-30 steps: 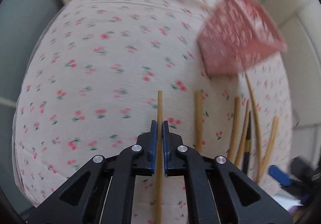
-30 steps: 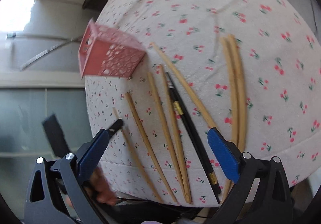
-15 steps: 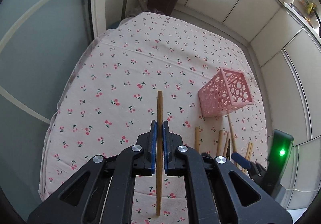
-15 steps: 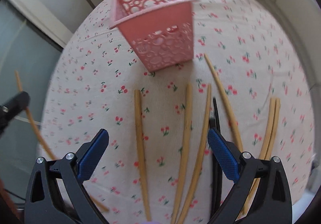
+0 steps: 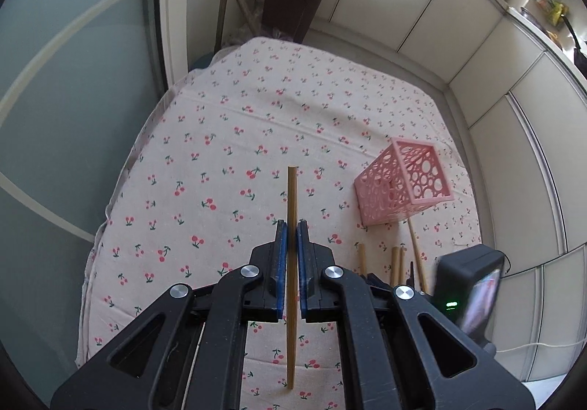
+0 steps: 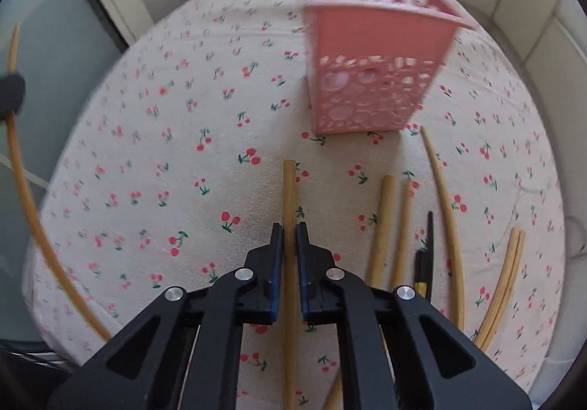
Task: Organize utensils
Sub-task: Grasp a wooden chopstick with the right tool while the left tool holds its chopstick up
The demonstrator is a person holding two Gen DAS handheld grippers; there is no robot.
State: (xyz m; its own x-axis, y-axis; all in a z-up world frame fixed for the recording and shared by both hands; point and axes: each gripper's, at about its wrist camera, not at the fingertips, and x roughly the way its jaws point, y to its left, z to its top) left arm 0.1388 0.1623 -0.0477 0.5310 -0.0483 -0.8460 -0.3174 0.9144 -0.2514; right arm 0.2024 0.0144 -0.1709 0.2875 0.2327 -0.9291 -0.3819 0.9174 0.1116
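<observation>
My left gripper (image 5: pixel 291 226) is shut on a bamboo chopstick (image 5: pixel 292 189) and holds it in the air above the cherry-print tablecloth (image 5: pixel 220 160). In the right wrist view that lifted chopstick (image 6: pixel 22 189) curves along the left edge. My right gripper (image 6: pixel 290 228) is low over the table. Its jaws are closing, and the blue pads press a second bamboo chopstick (image 6: pixel 290 189) that lies on the cloth. The pink perforated basket (image 6: pixel 374 79) stands upright just beyond and to the right. It also shows to the right in the left wrist view, basket (image 5: pixel 403 186).
Several more bamboo chopsticks (image 6: pixel 381 226) and a black chopstick (image 6: pixel 429 237) lie to the right of my right gripper, with a curved pair (image 6: pixel 506 281) near the table's right edge. A dark bin (image 5: pixel 293 6) stands past the far end. A glass door lies to the left, with cabinets to the right.
The right gripper swung over the table, rolled, and went from wide open to closed on a chopstick. The left gripper rose from the cloth with its chopstick, then stayed still.
</observation>
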